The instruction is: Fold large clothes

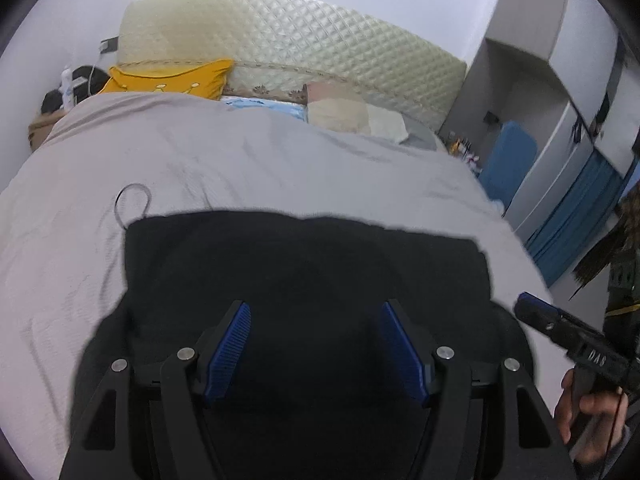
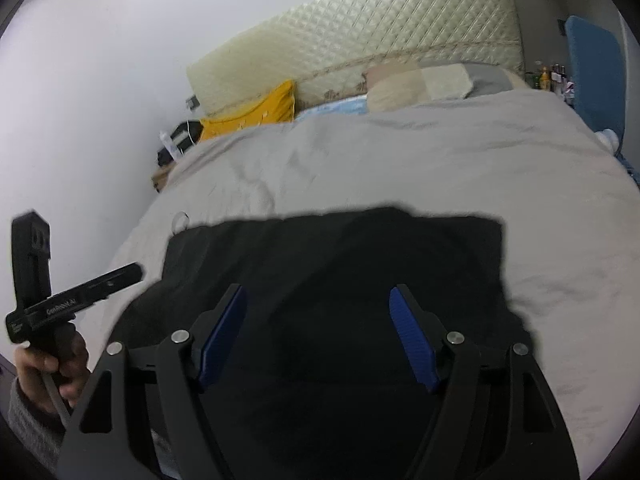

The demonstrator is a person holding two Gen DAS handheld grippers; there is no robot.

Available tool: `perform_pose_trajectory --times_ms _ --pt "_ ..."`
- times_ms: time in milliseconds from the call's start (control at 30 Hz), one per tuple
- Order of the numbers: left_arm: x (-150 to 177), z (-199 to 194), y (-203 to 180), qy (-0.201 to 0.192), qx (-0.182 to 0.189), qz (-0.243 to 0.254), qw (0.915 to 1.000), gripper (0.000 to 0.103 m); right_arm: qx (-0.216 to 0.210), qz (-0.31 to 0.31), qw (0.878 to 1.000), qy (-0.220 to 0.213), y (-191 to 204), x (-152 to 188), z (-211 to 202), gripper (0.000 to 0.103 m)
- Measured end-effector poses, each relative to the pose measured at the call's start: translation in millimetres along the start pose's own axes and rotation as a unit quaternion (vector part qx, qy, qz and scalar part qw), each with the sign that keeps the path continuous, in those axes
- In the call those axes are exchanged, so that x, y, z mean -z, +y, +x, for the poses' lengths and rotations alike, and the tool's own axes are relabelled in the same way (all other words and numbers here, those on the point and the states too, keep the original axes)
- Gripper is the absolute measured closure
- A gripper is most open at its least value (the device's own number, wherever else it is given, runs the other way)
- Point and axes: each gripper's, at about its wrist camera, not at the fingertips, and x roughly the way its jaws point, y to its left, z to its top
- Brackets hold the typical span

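Note:
A black garment (image 1: 304, 264) lies spread flat on the grey bed cover, its far edge straight across the bed; it also shows in the right wrist view (image 2: 336, 256). My left gripper (image 1: 316, 312) hovers over the near part of the garment with its jaws wide open and nothing between them. My right gripper (image 2: 318, 300) is also wide open and empty above the garment. The right gripper shows at the right edge of the left wrist view (image 1: 524, 304), and the left gripper at the left edge of the right wrist view (image 2: 138, 270), each held by a hand.
The grey bed cover (image 1: 240, 160) spans the bed. A yellow pillow (image 1: 172, 80), beige pillows (image 1: 344, 112) and a quilted headboard (image 1: 300, 44) are at the far end. A cable loop (image 1: 132, 204) lies by the garment's far left corner. A wardrobe and blue chair (image 1: 508, 156) stand right.

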Motion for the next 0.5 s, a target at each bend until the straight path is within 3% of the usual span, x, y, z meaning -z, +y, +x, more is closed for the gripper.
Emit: perform_pose_trajectory --times_ms 67,200,500 --pt "9.8 14.9 -1.9 0.001 0.003 0.007 1.0000 0.036 0.021 -0.018 1.000 0.002 7.7 7.7 18.4 0.029" --pt "10.2 28.7 -11.8 -0.017 -0.025 0.047 0.9984 0.036 0.040 -0.036 0.998 -0.018 8.4 5.6 36.8 0.022" --pt "-17.5 74.8 -9.1 -0.013 -0.065 0.046 0.9967 0.035 0.071 -0.040 0.997 0.002 11.7 -17.5 87.4 0.015"
